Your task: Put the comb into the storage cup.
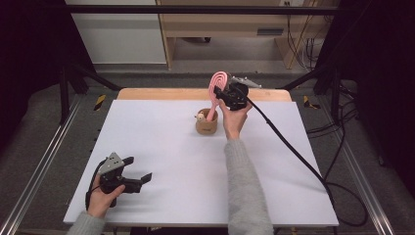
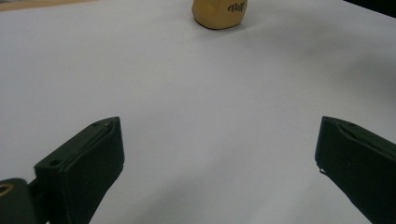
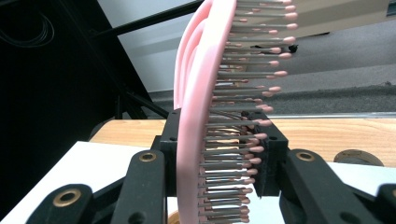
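The left tongs point(image 1: 139, 172) lie low at the near left of the desk point(image 1: 161, 147), held in the person's left hand point(image 1: 103, 196). Their jaws stand wide apart with nothing between them, and they point toward the right. In the left gripper view the bare white desk shows between the two jaws, with the cup point(image 2: 219, 13) well beyond them at the far edge of the picture.

Near the middle of the far side of the desk stands the cup point(image 1: 207, 125), a small tan one, upright, with a dark mark on its side. The handle end of the brush point(image 1: 218, 88) goes down into its opening. A small pale thing point(image 1: 200, 116) sits at the cup's left rim; what it is I cannot tell.

The brush is pink, and its long axis runs almost upright, leaning slightly to the right as it rises, head up and handle down. In the right gripper view its bristles point(image 3: 243, 107) point to the right of that picture.

The right tongs point(image 1: 226, 94) are raised above the cup and to its right, held in the right hand point(image 1: 234, 117). They are closed on the brush head, one jaw against its smooth back and the other on the bristle side.
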